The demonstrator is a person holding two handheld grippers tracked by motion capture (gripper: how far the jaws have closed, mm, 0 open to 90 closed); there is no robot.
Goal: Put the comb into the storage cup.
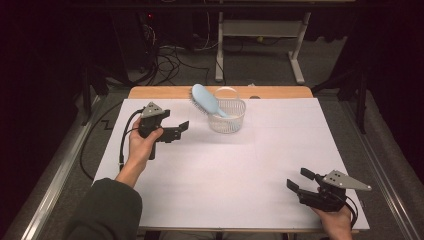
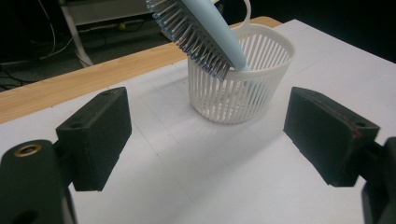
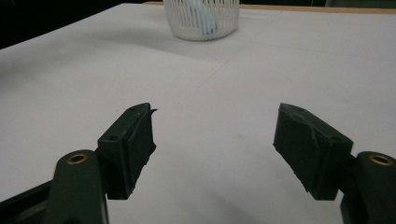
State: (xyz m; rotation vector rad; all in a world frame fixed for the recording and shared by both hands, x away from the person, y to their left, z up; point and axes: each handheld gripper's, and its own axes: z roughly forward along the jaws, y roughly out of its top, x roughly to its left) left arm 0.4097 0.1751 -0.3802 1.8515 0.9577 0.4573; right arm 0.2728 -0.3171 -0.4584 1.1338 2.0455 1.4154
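Both tools, left tool point(image 1: 184, 126) and right tool point(image 1: 296, 180), gape empty; nudging the pale-blue plastic hairbrush point(image 1: 206, 99) could topple the light white slatted plastic basket point(image 1: 227, 118).

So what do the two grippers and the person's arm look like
Both grippers are black, each topped by a grey three-cornered plate. The left gripper trails a black cable, and that arm wears a dark olive sleeve. The right gripper has the same build. Their fingers are blocky black pads, with brass-coloured eyelets behind them.
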